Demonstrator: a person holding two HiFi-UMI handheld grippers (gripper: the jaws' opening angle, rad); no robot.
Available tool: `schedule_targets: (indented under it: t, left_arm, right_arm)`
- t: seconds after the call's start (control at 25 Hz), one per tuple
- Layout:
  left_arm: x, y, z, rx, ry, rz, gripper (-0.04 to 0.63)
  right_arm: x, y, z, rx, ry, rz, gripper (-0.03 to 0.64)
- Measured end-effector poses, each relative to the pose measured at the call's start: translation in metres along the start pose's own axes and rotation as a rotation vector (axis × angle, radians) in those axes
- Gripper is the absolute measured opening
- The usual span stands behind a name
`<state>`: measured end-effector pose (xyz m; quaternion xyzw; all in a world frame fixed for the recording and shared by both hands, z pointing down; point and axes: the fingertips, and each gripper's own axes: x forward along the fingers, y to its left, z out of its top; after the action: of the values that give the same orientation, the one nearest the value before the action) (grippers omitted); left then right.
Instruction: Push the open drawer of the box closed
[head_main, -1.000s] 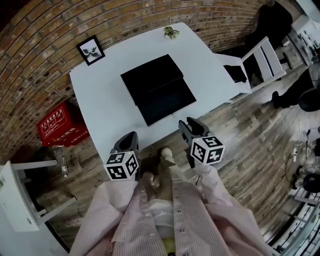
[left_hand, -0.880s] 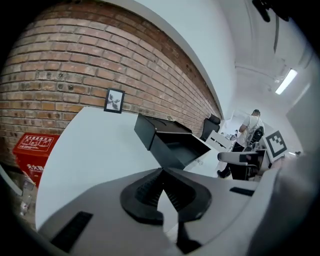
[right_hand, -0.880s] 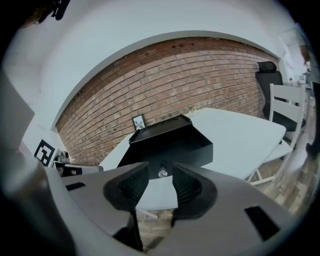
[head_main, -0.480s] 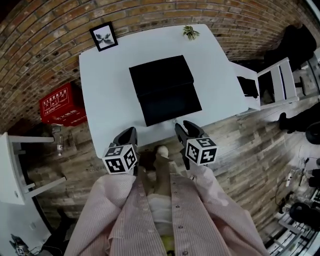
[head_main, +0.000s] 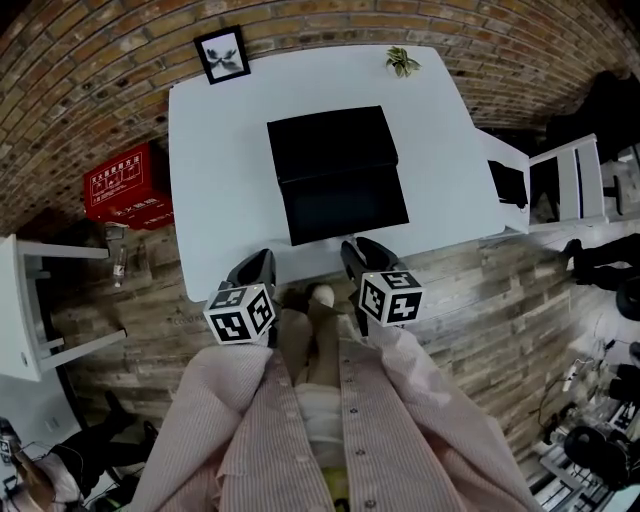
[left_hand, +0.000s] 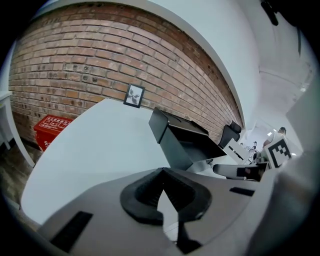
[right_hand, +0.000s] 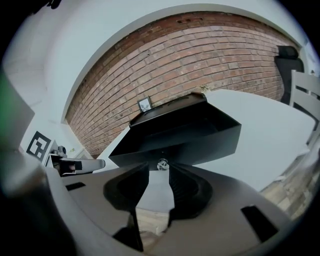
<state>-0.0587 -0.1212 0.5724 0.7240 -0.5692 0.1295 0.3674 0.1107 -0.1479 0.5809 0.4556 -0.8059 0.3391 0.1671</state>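
Because the open drawer (right_hand: 180, 140) stands straight ahead of the right gripper (right_hand: 159, 175), its small knob (right_hand: 162, 164) just beyond the slightly parted, empty jaws, that gripper looks the better placed for the push. The drawer's long front runs crosswise to those jaws, with the box (head_main: 330, 140) behind it. The left gripper (left_hand: 161, 175), pinched together on nothing, has the drawer ahead and off to its right.
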Motion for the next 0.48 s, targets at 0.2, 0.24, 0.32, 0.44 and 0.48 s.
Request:
schedule_targets:
  t: [0.2, 0.24, 0.32, 0.44, 0.48]
  left_arm:
    - [-0.0011, 0.0019, 0.0003, -0.004, 0.004, 0.004, -0.006]
    - [-0.0008, 0.0031, 0.0003, -0.004, 0.007, 0.003, -0.006]
    - [0.0006, 0.0051, 0.0004, -0.003, 0.014, -0.002, -0.006]
    - [0.0034, 0.0069, 0.0017, 0.007, 0.027, -0.015, -0.005]
    - [0.0041, 0.007, 0.0025, 0.011, 0.03, -0.019, -0.005]
  right_arm:
    - [0.0038, -0.0006, 0.0002, 0.003, 0.01, -0.012, 0.129]
    - [0.0049, -0.0002, 0.0004, -0.003, 0.012, -0.015, 0.127]
    - [0.0068, -0.0001, 0.0014, -0.005, 0.011, -0.023, 0.126]
    - [0.0078, -0.0019, 0.0009, -0.01, 0.015, -0.054, 0.107]
    - [0.0078, -0.0027, 0.0004, -0.013, 0.018, -0.062, 0.089]
